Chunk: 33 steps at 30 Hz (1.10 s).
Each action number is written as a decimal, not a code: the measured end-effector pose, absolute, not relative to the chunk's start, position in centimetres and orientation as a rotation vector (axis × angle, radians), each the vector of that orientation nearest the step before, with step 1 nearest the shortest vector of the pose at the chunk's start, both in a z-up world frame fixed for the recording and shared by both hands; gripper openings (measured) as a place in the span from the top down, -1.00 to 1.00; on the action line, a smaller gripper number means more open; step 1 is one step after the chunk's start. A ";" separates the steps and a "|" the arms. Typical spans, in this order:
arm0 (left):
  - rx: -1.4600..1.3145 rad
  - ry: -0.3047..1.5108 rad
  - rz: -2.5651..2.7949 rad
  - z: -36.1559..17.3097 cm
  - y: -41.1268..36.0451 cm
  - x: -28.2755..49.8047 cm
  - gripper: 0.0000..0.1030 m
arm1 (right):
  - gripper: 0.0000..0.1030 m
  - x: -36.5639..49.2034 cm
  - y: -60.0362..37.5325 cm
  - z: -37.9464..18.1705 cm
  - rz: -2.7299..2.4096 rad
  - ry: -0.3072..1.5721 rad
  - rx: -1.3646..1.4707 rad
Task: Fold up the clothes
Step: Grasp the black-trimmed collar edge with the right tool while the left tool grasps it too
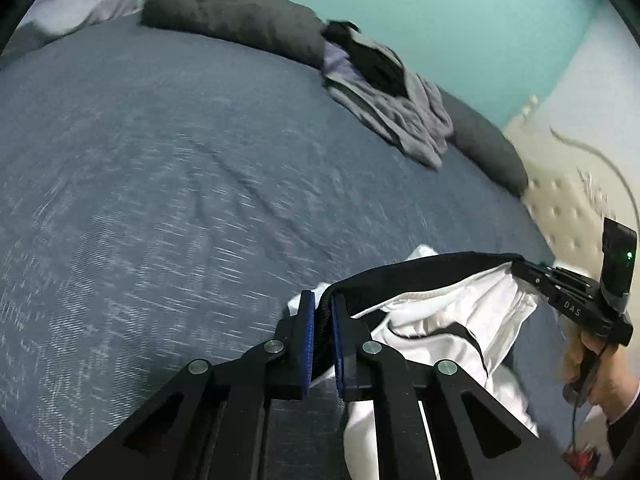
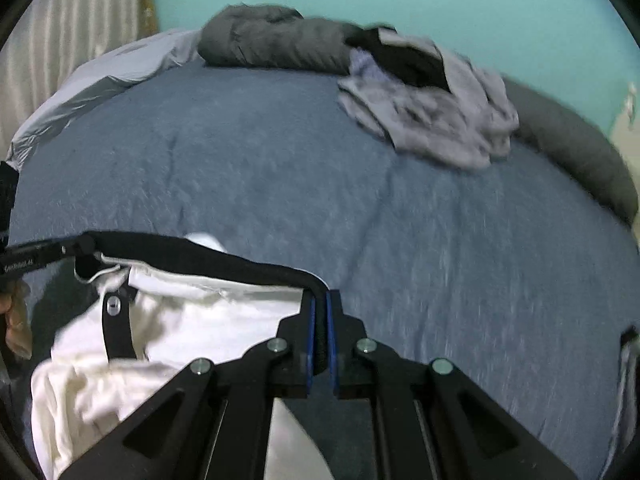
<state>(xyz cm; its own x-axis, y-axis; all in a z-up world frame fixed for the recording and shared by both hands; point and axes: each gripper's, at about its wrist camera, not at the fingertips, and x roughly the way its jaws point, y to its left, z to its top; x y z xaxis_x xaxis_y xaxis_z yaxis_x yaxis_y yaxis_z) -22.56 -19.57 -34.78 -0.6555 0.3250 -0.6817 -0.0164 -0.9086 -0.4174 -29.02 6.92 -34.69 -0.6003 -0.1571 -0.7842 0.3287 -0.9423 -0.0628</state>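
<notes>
While unseen rightward, headboard (image 1: 560, 216) leftward.

Two grippers, left gripper (image 1: 322, 312) and right gripper (image 2: 320, 312). One white garment with a black waistband (image 1: 440, 308) stretched between them. One rumpled grey clothes pile (image 2: 432, 120) (possibly several pieces, blurred). One bed (image 1: 160, 160). One dark grey rolled blanket (image 2: 272, 40).

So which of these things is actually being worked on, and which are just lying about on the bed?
Being worked on:
- white garment with black waistband, stretched between both tools
- left tool, shut on the band
- right tool, shut on the band

Just lying about:
- grey clothes heap
- dark rolled blanket
- blue bedcover
</notes>
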 end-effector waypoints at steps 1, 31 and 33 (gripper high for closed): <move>-1.212 -0.520 2.627 -34.8 -18.9 -22.7 0.67 | 0.90 -28.7 7.4 -35.3 -2.562 0.278 1.263; -1.149 -0.610 2.666 -33.8 -21.5 -21.8 0.77 | 0.94 -29.9 5.2 -38.1 -2.467 0.274 1.211; -1.121 -0.628 2.663 -33.5 -21.7 -22.0 0.78 | 0.95 -29.8 5.7 -36.9 -2.499 0.250 1.179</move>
